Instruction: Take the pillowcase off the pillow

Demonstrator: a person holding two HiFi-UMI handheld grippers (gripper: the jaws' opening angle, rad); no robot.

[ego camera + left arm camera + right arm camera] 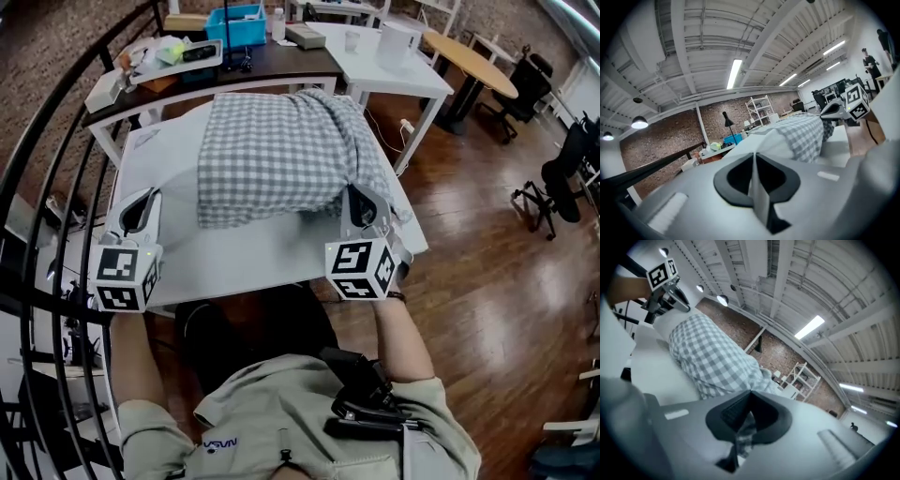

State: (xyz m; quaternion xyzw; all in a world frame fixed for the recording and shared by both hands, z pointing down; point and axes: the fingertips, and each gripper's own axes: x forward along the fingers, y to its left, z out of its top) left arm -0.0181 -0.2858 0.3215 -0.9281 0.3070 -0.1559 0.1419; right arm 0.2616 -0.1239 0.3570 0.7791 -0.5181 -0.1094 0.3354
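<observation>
Pinching the checked pillowcase point(281, 150) at its lower-right corner, the right gripper point(743, 427) fingers clamp fabric; the left gripper point(754, 183) fingers are pressed together over the counter point(253, 258).

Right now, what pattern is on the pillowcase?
The pillowcase is grey-and-white checked, clearest in the head view.

We note one legible print: small white lettering point(217, 443) on the chest of the person's shirt point(272, 394), seen upside down, which appears to read NASA. Any print on the items on the dark desk point(281, 61) is too small for us to read.
</observation>
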